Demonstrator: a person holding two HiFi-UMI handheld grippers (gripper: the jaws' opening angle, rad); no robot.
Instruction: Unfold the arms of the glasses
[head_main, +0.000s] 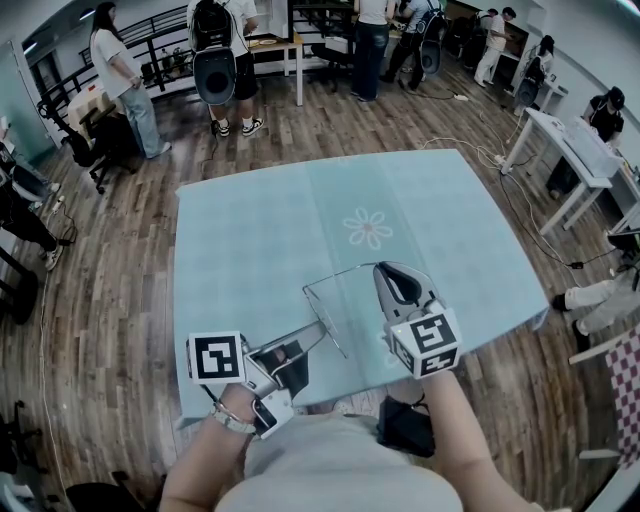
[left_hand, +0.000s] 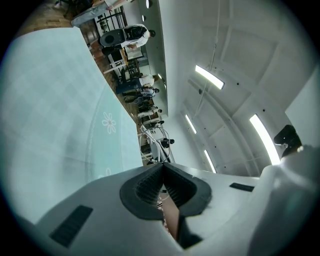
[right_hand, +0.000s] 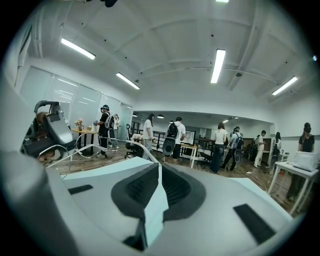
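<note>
No word, brand name, number or sign can be read in any of the views. The only printed marks are black-and-white square patterns, one on the cube (head_main: 216, 357) of the left hand-held gripper (head_main: 305, 345) and one on the cube (head_main: 426, 342) of the right hand-held gripper (head_main: 384, 272). These are code patterns, not letters. The tabletop (head_main: 250, 240) carries a pale flower drawing (head_main: 368, 228) with no writing.

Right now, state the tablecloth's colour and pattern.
Tablecloth: pale aqua with white daisy print; head view shows it best.
</note>
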